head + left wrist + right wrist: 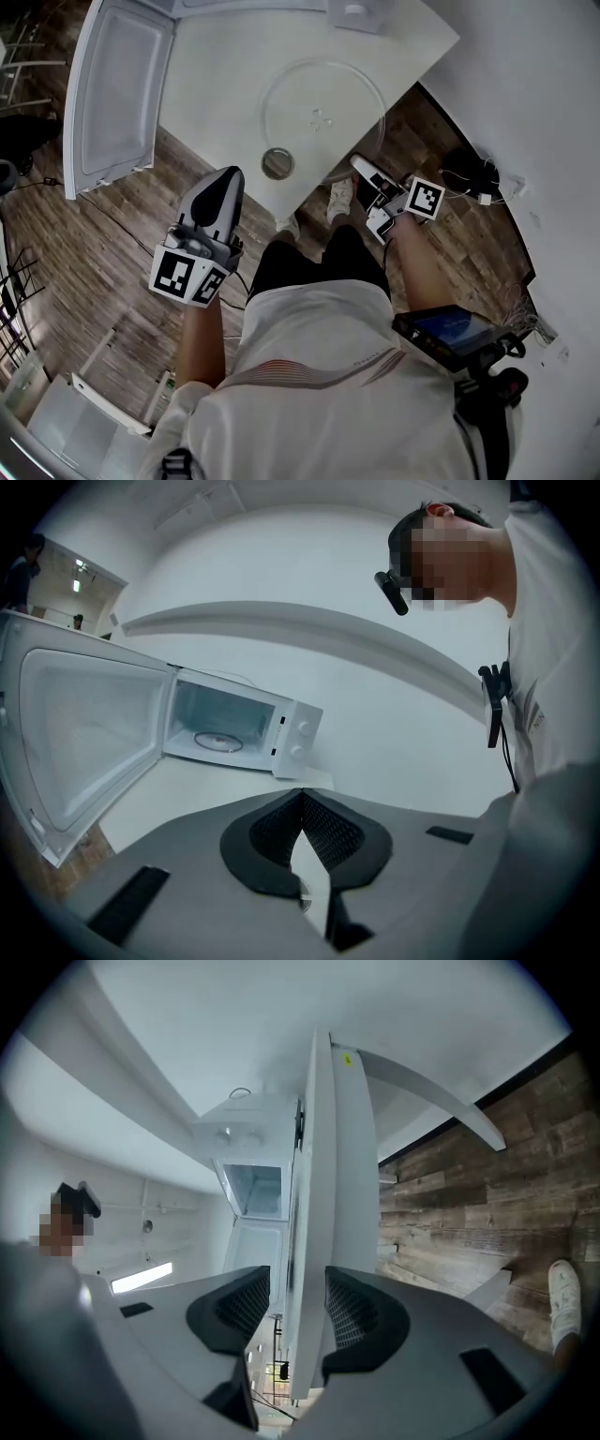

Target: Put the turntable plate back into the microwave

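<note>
Far left, the white microwave door (117, 94) stands swung wide over plank flooring (112, 244). Off the table's (225, 84) near corner hovers the left gripper (228, 178), its dark ribbed pads shut together on nothing. A small round metal piece (277, 163) sits by that edge. The clear glass turntable plate (323, 112) lies flat on the smooth white top, close to its right edge. There the right gripper (360, 165) has its jaws apart, gripping nothing.
</note>
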Tool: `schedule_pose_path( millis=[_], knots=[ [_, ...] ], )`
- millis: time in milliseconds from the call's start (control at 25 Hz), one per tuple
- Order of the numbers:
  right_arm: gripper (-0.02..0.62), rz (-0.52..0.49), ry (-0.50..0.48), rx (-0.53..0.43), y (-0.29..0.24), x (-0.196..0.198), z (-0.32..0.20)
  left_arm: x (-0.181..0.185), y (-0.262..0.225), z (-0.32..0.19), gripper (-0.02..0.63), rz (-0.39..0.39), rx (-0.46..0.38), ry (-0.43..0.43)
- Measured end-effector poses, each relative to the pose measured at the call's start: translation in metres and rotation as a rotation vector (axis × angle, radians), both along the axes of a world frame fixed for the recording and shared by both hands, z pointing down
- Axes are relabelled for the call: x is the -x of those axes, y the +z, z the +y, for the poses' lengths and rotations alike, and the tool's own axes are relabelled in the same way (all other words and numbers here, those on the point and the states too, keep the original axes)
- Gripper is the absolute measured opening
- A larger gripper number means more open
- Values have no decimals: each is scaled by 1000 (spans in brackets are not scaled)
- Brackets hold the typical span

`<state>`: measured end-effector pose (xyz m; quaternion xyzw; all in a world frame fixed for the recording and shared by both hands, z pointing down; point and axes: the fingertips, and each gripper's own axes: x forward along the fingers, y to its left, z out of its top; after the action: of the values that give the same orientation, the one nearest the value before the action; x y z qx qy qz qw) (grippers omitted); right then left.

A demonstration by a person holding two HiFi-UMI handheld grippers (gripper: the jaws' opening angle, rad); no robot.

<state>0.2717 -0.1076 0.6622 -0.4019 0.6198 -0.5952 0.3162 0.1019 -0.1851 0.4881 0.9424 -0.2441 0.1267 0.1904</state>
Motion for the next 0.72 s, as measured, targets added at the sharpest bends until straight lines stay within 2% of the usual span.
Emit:
schedule_pose_path(
  millis=[80,240,480,720],
  knots=[
    [180,-28,11,-1,1,0,-4,2,1,2,11,-1,5,-5],
    [89,-46,30,14,4,1,-7,10,-1,3,11,2,14,-21],
    [37,-102,44,1,1,1,-6,14,1,4,11,2,24,-32],
    [28,-123,48,-24,-2,1,-8,9,2,6,11,6,29,-25]
  ],
)
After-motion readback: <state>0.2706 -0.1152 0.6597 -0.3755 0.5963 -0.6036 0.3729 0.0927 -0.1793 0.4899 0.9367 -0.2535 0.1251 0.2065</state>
